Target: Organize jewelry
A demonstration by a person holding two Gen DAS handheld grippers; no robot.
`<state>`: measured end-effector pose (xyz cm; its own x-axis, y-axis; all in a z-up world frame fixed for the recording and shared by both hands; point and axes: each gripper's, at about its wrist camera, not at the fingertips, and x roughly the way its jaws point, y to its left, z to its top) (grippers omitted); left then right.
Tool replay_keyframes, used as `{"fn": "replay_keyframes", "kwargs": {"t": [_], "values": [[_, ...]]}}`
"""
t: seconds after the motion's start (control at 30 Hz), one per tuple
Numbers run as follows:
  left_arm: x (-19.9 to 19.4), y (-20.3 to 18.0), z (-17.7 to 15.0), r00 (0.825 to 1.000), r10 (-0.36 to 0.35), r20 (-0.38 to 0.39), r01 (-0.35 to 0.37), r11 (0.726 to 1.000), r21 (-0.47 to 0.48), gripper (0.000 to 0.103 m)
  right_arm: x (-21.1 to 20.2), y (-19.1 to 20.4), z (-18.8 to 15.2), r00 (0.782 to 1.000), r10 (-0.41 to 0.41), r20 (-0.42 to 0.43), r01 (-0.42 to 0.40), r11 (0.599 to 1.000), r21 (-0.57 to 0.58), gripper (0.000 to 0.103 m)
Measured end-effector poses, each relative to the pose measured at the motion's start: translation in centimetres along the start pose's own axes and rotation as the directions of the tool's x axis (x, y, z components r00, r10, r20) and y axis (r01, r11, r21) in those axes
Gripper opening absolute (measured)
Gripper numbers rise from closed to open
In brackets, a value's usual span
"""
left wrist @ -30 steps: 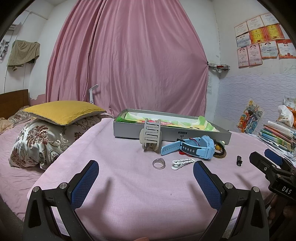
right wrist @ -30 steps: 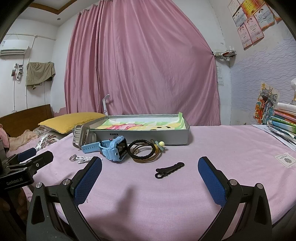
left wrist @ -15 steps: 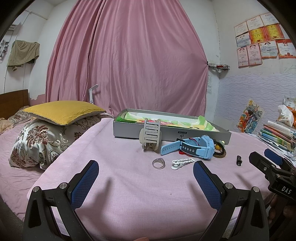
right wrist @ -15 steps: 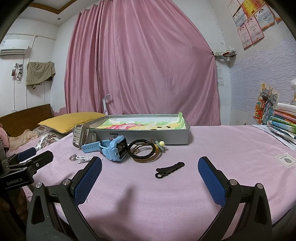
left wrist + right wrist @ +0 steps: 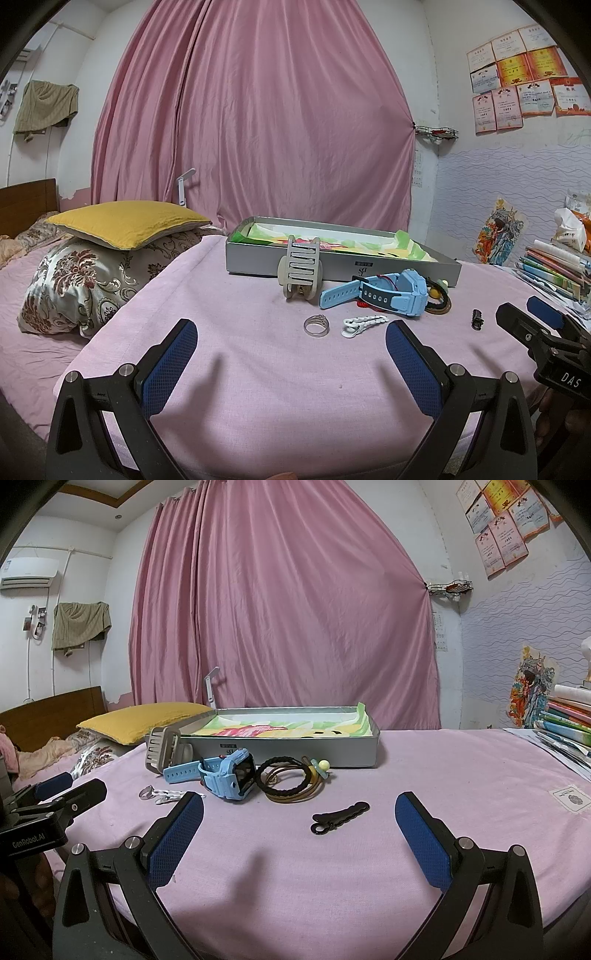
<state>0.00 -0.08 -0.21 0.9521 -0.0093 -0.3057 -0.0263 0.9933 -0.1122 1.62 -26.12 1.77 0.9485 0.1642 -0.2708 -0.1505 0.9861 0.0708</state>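
Both hand-held grippers hover low over a pink cloth-covered surface point(image 5: 258, 369) with their blue-padded jaws spread wide and nothing between them. The left gripper point(image 5: 290, 356) fills the bottom of the left wrist view; the right gripper point(image 5: 299, 830) does the same in the right wrist view.

In the centre of the left wrist view a shallow grey metal tray point(image 5: 258, 264), lined with colourful paper, sits on the cloth. In front of it, touching or nearly so, stands a beige slatted claw hair clip point(image 5: 301, 273). To the right of the clip lies a light blue plastic wristwatch point(image 5: 384, 293), and behind it dark braided cord bracelets point(image 5: 288, 781) with a pale yellow bead. Lower in the frame, apart from the watch, lie a thin silver ring point(image 5: 316, 326) and a small white hair clip point(image 5: 364, 324) side by side. A black wavy hair clip point(image 5: 340, 818) lies alone between the right gripper's pads in the right wrist view.
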Motion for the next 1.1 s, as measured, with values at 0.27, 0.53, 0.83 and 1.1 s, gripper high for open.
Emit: {"fn": "replay_keyframes", "kwargs": {"t": [0.27,0.53,0.83,1.1], "values": [[0.0,0.0,0.0,1.0,0.0,-0.001,0.0,1.0,0.0,0.102,0.0,0.0,0.0,1.0,0.0,0.002,0.0,1.0,-0.001,0.102],[0.0,0.0,0.0,1.0,0.001,-0.001,-0.001,1.0,0.001,0.102,0.0,0.0,-0.1,1.0,-0.002,0.002,0.002,1.0,-0.003,0.102],[0.2,0.5,-0.2,1.0,0.021,-0.004,-0.021,1.0,0.006,0.102,0.6,0.1,0.1,1.0,-0.028,-0.009,0.028,0.999,-0.025,0.102],[1.6,0.5,1.0,0.995,-0.009,-0.097,0.013,0.999,0.035,0.102,1.4,-0.1,1.5,0.994,0.009,-0.108,-0.019,0.995,-0.097,0.102]]}}
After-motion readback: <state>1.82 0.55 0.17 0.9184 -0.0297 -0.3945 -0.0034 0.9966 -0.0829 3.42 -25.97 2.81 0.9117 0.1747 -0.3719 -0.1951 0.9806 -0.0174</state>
